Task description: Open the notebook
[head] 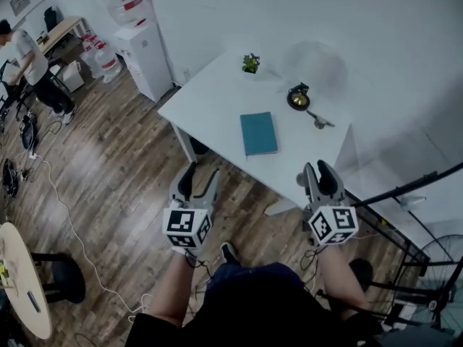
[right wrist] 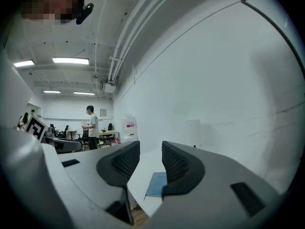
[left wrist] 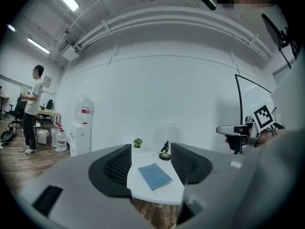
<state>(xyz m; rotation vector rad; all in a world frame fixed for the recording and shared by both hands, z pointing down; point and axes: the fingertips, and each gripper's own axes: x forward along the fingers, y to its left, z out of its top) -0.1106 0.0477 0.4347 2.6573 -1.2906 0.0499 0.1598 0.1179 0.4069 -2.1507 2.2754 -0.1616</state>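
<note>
A teal notebook (head: 258,133) lies closed and flat on the white table (head: 210,103), near its front edge. Both grippers are held short of the table, over the wood floor. My left gripper (head: 197,176) is open with nothing between its fingers; in the left gripper view the notebook (left wrist: 155,175) shows in the gap of that gripper (left wrist: 150,162), some way ahead. My right gripper (head: 322,170) is open and empty too, near the table's front right corner. The right gripper view shows the notebook (right wrist: 155,184) low in the gap of this gripper (right wrist: 150,162).
On the table stand a small potted plant (head: 250,63), a dark figurine on a round base (head: 298,97) and a small metal piece (head: 319,121). A water dispenser (head: 145,56) is left of the table. A person (head: 32,63) stands far left. Black stands and a fan (head: 438,295) crowd the right.
</note>
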